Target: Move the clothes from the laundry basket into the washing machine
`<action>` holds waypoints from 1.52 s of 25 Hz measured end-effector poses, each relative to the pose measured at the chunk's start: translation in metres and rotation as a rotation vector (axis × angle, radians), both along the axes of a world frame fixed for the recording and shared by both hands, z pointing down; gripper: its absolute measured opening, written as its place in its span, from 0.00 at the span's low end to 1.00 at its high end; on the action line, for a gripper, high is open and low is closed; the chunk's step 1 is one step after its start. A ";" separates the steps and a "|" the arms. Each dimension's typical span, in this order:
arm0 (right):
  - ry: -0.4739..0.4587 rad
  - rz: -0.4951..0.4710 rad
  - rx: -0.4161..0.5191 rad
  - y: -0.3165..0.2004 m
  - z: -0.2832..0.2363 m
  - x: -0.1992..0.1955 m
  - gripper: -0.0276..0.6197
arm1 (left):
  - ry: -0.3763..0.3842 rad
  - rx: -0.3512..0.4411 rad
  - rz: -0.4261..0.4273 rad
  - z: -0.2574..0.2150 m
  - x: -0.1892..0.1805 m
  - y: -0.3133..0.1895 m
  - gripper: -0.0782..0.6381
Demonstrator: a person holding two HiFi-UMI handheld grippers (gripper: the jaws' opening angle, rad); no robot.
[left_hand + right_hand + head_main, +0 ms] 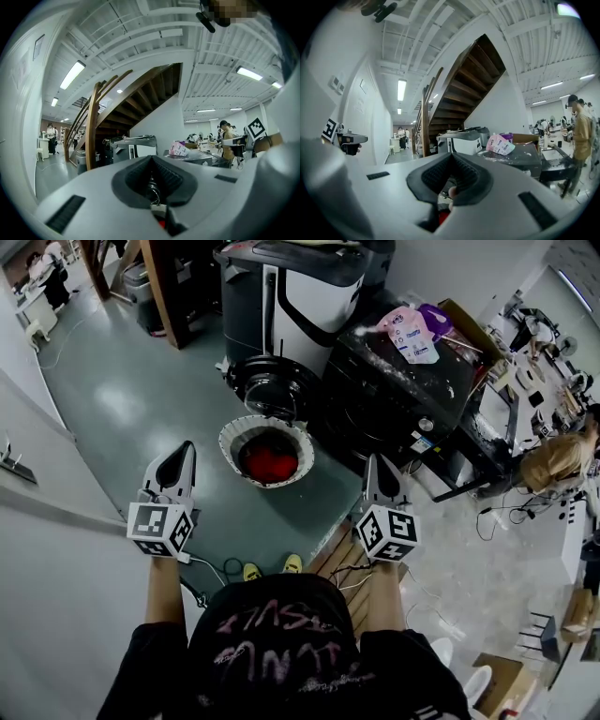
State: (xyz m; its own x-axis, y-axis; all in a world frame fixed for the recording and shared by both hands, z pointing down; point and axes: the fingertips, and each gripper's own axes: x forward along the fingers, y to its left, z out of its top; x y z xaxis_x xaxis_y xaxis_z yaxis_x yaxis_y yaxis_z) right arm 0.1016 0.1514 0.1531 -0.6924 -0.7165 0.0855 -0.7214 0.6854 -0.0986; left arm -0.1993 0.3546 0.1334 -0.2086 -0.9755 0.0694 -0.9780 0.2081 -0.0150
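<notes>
Near the laundry basket (pixel 231 436), we held the left gripper (pixel 182 454) and right gripper (pixel 374 468) with jaws shut and empty, so we might only poke the clothes (pixel 269 462).

Laundry basket (pixel 228 439), white, stands on the green floor (pixel 150 399) with red clothes (pixel 270 461) inside. It sits ahead, between the left gripper (pixel 182 452) and right gripper (pixel 379 465), both empty with jaws together. Black washing machine (pixel 394 399) stands just beyond the basket, a pink packet (pixel 411 334) on top.
</notes>
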 end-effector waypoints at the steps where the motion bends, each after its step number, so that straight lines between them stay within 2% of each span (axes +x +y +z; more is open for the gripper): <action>1: -0.001 0.000 0.000 0.000 0.000 0.000 0.05 | 0.000 0.001 -0.001 0.000 0.000 0.000 0.12; 9: 0.003 -0.007 -0.012 0.000 0.005 0.000 0.05 | 0.007 -0.012 -0.008 0.003 0.001 -0.004 0.12; 12: -0.001 -0.006 -0.011 0.000 0.006 0.001 0.09 | 0.010 -0.016 -0.006 0.005 0.001 -0.005 0.16; 22: -0.017 -0.054 -0.035 0.001 0.012 -0.004 0.36 | 0.030 -0.021 0.005 0.009 0.004 -0.008 0.36; 26: -0.018 -0.059 -0.045 0.001 0.015 -0.005 0.42 | 0.033 -0.021 -0.001 0.010 0.003 -0.008 0.39; 38: -0.029 -0.062 -0.086 -0.023 0.034 0.005 0.44 | 0.062 -0.049 -0.025 0.022 0.015 -0.027 0.41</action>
State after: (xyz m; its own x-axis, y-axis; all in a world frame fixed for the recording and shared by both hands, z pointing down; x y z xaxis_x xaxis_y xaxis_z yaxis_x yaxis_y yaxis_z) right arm 0.1067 0.1284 0.1871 -0.7386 -0.6627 0.1238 -0.6735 0.7171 -0.1793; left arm -0.1846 0.3278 0.1557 -0.2270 -0.9651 0.1306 -0.9718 0.2333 0.0348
